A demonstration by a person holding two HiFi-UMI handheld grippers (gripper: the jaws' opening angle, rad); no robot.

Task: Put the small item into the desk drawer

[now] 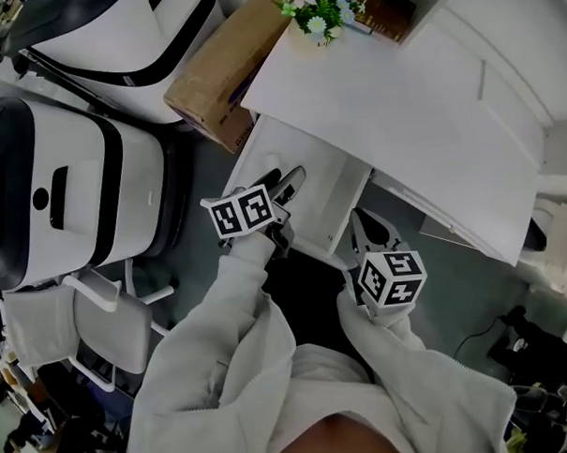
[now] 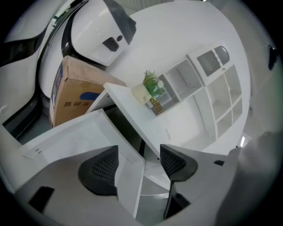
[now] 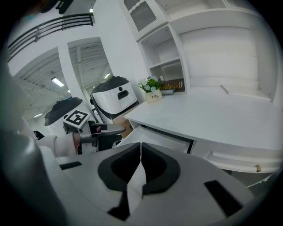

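With the drawer [image 1: 321,184] standing out at mid-frame, the left tool [image 2: 139,161] gapes astride its panel, the right tool [image 3: 140,152] is pinched together on nothing visible, and the small item is unseen, so fetching it likely comes next.

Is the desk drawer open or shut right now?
Open: the drawer sticks out from under the desktop, with the left gripper, jaws apart, over it.

Only the front of the drawer [image 1: 320,196] shows. The rest lies under the worktop [image 1: 400,103], and the left gripper [image 1: 283,180] covers part of its inside. The worktop half hides the cardboard box [image 1: 211,74], whose print is too small to read. The picture's top edge cuts off the flowers [image 1: 313,10].
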